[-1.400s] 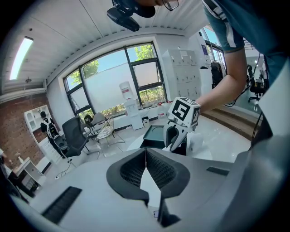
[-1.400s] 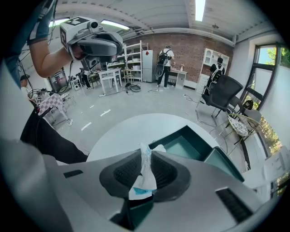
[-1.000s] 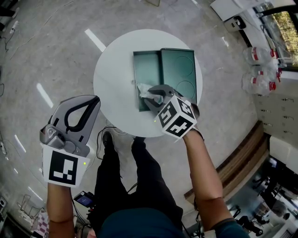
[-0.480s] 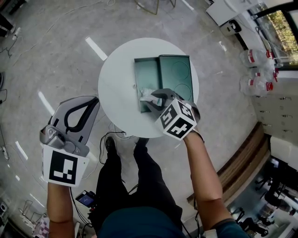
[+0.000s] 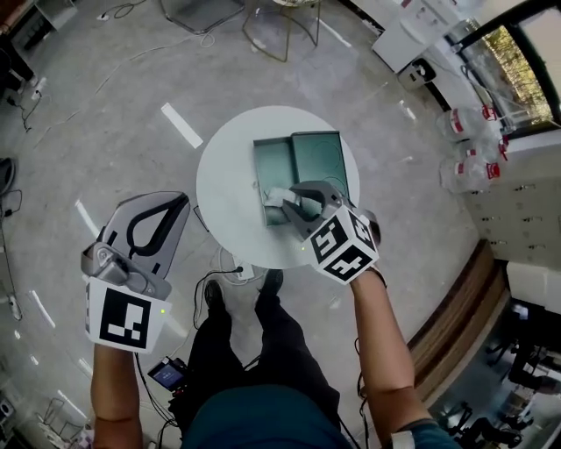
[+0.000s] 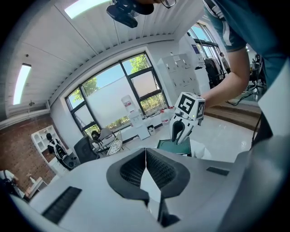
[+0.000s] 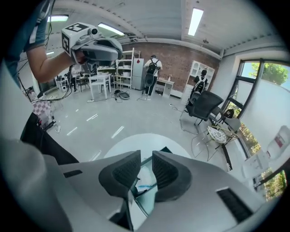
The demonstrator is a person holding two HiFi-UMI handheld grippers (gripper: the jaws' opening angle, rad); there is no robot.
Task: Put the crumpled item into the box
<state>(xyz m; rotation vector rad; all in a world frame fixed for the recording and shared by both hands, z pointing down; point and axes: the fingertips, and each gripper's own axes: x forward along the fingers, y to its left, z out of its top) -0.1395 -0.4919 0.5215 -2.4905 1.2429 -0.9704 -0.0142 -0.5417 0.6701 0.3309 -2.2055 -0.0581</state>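
On the round white table (image 5: 228, 184) a green box (image 5: 273, 162) lies with its lid (image 5: 320, 156) folded open to the right. The crumpled white item (image 5: 279, 196) rests inside the box at its near end. My right gripper (image 5: 294, 203) hangs just above it. In the right gripper view the right gripper (image 7: 146, 170) is open by a narrow gap, and the crumpled item (image 7: 144, 180) shows below through it. My left gripper (image 5: 175, 202) is shut and empty, out over the floor left of the table. Its pads meet in the left gripper view (image 6: 145, 156).
A wire chair (image 5: 280, 26) stands beyond the table. Water jugs (image 5: 469, 131) and white cabinets (image 5: 526, 202) line the right side. A cable (image 5: 206, 281) runs on the floor by the person's feet. Office chairs (image 7: 206, 106) and people stand farther off.
The head view has pulled up and back, so the table looks smaller. The crumpled item now lies apart from the right gripper's tips, in the box's near end. The left gripper has barely moved.
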